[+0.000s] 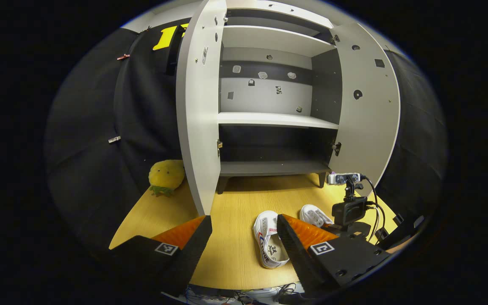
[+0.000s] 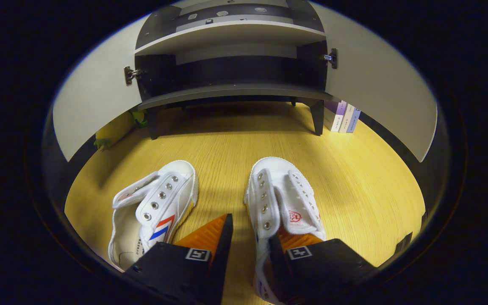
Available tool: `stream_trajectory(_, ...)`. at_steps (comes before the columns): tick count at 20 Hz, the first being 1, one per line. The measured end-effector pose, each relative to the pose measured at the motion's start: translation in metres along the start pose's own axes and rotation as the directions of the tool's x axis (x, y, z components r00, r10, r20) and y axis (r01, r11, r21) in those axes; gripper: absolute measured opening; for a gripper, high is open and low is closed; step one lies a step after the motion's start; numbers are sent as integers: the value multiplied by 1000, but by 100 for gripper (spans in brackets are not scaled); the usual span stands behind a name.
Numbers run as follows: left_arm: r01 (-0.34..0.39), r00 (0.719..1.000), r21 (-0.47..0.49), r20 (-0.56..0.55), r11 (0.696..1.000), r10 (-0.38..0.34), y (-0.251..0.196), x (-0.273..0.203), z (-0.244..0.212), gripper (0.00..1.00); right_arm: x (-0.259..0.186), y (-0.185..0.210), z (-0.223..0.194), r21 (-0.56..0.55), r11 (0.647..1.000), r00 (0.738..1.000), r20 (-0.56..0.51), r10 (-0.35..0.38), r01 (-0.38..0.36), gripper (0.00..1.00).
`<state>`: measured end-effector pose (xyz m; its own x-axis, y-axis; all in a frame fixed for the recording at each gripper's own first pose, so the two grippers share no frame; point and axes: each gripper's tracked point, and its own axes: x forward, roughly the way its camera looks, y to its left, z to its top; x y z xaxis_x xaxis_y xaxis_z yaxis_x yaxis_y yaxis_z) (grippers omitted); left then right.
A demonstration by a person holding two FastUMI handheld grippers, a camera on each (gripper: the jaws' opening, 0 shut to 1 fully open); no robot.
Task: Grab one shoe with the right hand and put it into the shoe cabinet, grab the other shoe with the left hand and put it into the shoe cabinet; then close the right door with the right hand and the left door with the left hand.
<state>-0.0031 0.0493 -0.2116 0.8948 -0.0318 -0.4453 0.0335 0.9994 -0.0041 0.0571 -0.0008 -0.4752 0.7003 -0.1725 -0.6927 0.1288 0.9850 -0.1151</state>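
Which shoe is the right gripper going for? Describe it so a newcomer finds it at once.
On the wooden floor before the open shoe cabinet lie two white lace-less shoes. The target shoe is the one on the right in the right gripper view, with the open right gripper straddling its side wall. It shows a red logo; the other shoe shows red-and-blue stripes.

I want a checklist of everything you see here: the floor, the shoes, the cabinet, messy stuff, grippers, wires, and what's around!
Surface: yellow wooden floor, bare between shoes and cabinet.
Job's things: two white shoes on the floor, left shoe and right shoe; shoe cabinet with both doors open, shelves empty.
Clutter: yellow plush toy beside the left door; books behind the right door.
Grippers: left gripper open, holding nothing; right gripper open, one finger inside the right shoe, not closed.
Cables: black cables on the right gripper's camera.
Surroundings: black cloth wall.
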Motion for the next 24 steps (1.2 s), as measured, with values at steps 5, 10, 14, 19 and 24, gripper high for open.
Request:
stream_trajectory(5, -6, 1000, 3, 4, 1000, 6, 2, 4, 3, 96, 1, -3, 0, 16, 1000, 999, -37, 12, -12, 20)
stream_trajectory(10, 4, 1000, 21, 14, 1000, -4, 0, 7, 9, 97, 2, -2, 2, 49, 998, 997, -63, 41, -38, 6)
stream_trajectory(14, 28, 1000, 14, 11, 1000, -28, -5, 5, 9, 96, 1, -4, 8, 62, 997, 995, -82, 53, -48, 5)
stream_trajectory(19, 74, 997, 42, 22, 996, -75, -11, 7, 13, 96, -10, -10, 28, 117, 993, 998, -51, 37, -31, 5)
stream_trajectory(24, 132, 989, 51, 61, 990, -135, -12, 8, 26, 96, -43, -13, 66, 62, 998, 999, 40, 10, -12, 5)
